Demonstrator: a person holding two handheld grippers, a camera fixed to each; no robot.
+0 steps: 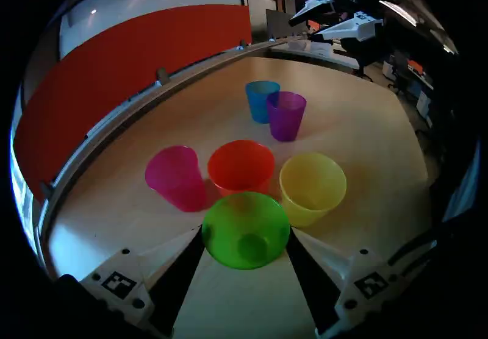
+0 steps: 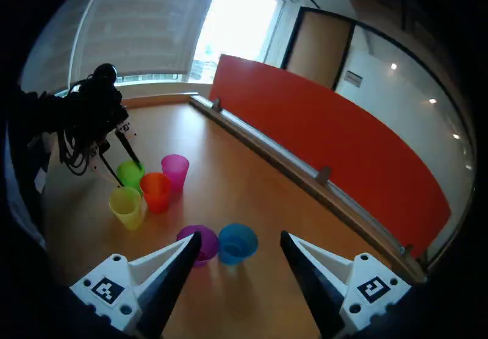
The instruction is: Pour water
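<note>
Left gripper view, 6 o'clock: left tool (image 1: 245, 231) clenched on 1 green cup (image 1: 246, 246), both fingers against its sides. Cannot tell whether the cup stands or is lifted, nor whether it holds water.

Count: 6 cups, 1 per colour. Just beyond the green cup is a row of 3: pink cup (image 1: 177, 177) at 11 o'clock, orange cup (image 1: 241, 167) at 12, yellow cup (image 1: 312, 186) at 1. The orange cup sits straight between the held cup and the far pair. That pair, purple cup (image 1: 285, 115) and blue cup (image 1: 261, 100), is close together at 12 o'clock, apart from the row.

Far off at 1 o'clock: right tool (image 1: 305, 27), over the far edge.

Right gripper view: right tool released, fingers wide apart. Blue cup beyond the tips, purple cup at its 9 o'clock, partly behind 1 finger. The other 4 cups cluster at 10 o'clock.

Surface: light wooden tabletop (image 1: 372, 138). 1 red partition (image 1: 122, 71) runs along its edge. 1 bright window (image 2: 235, 28) beyond.
</note>
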